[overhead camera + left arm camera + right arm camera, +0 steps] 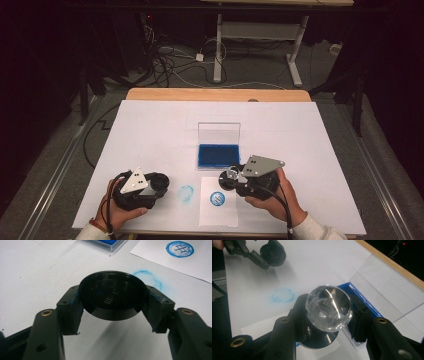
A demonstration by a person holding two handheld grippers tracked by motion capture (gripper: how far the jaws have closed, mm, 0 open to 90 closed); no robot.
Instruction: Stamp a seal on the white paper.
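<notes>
Both closed: left hand-held gripper clamps the black cap; right hand-held gripper grips the crystal-topped stamp above the paper sheet, near the desk's front edge.

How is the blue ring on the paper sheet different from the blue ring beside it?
The ring on the paper sheet is sharp, dark blue, with a symbol inside. The ring on the table cover is pale, smudged, without a clear symbol. Both are round blue ink marks.
</notes>
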